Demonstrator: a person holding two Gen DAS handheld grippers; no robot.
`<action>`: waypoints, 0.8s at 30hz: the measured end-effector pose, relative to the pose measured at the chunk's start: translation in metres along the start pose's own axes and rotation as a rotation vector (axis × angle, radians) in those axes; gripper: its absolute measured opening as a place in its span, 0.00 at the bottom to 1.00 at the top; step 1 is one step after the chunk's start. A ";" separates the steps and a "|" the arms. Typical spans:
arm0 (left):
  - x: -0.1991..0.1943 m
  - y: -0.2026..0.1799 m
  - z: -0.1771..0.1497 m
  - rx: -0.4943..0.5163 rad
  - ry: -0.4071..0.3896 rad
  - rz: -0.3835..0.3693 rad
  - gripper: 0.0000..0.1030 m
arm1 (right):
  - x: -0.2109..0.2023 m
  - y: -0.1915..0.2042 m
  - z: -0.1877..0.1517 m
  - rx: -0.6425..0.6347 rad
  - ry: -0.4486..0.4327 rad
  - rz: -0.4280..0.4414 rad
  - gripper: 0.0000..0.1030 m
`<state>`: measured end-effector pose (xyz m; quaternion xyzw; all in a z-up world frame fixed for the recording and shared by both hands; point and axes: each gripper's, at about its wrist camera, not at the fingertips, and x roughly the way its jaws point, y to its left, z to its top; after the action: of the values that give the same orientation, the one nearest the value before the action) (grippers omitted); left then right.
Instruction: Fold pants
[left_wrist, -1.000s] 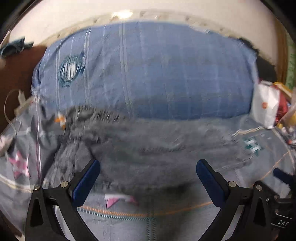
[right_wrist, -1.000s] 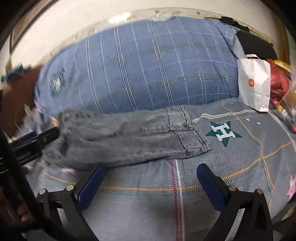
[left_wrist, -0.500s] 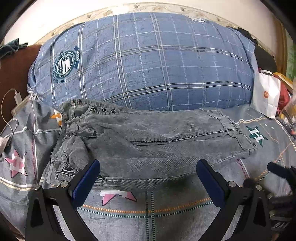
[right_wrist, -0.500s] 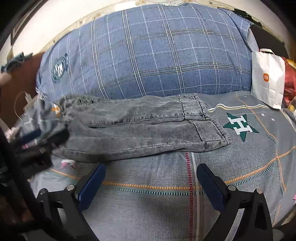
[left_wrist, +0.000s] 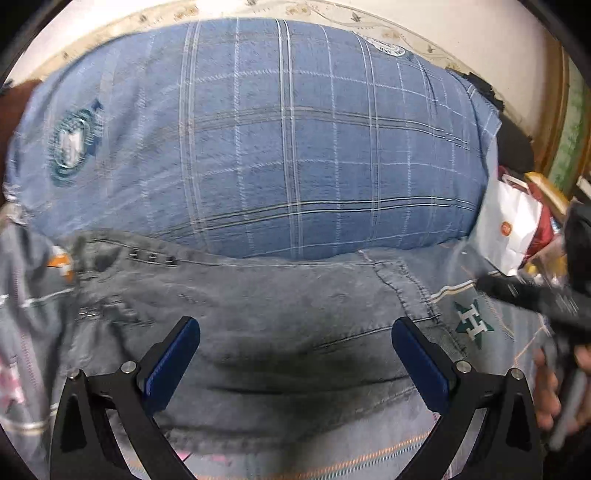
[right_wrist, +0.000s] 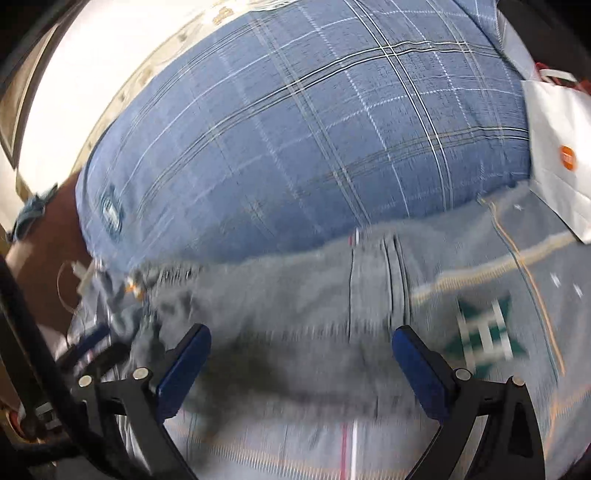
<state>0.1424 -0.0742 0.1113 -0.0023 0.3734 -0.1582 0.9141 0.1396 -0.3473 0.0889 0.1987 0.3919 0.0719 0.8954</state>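
Note:
Grey denim pants (left_wrist: 280, 317) lie folded lengthwise on the bed, waistband at the left, leg hems at the right, against a blue plaid pillow. My left gripper (left_wrist: 295, 354) is open and empty, hovering just over the middle of the pants. My right gripper (right_wrist: 301, 360) is open and empty over the pants (right_wrist: 295, 314) near the hem end; its view is blurred by motion. The right gripper also shows at the right edge of the left wrist view (left_wrist: 554, 295).
A large blue plaid pillow (left_wrist: 258, 147) fills the back. The grey bedsheet (left_wrist: 480, 325) has star prints. A white paper bag (left_wrist: 509, 229) and clutter stand at the right. A brown headboard and a cable (right_wrist: 70, 273) are at the left.
Both grippers have moved forward and down over the pants, which now fill the space between the fingers. The right gripper has tilted and its view has blurred.

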 end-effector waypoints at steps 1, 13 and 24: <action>0.008 0.005 -0.006 -0.017 -0.014 -0.019 1.00 | 0.011 -0.005 0.006 0.001 0.003 -0.006 0.97; 0.052 0.040 -0.013 -0.142 0.066 -0.066 1.00 | 0.198 -0.077 0.073 -0.044 0.309 -0.297 0.74; 0.067 0.027 0.012 -0.224 0.091 -0.117 1.00 | 0.074 -0.005 0.039 -0.081 0.095 -0.064 0.05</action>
<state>0.2035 -0.0700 0.0711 -0.1189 0.4291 -0.1687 0.8794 0.2183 -0.3426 0.0605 0.1459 0.4370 0.0684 0.8849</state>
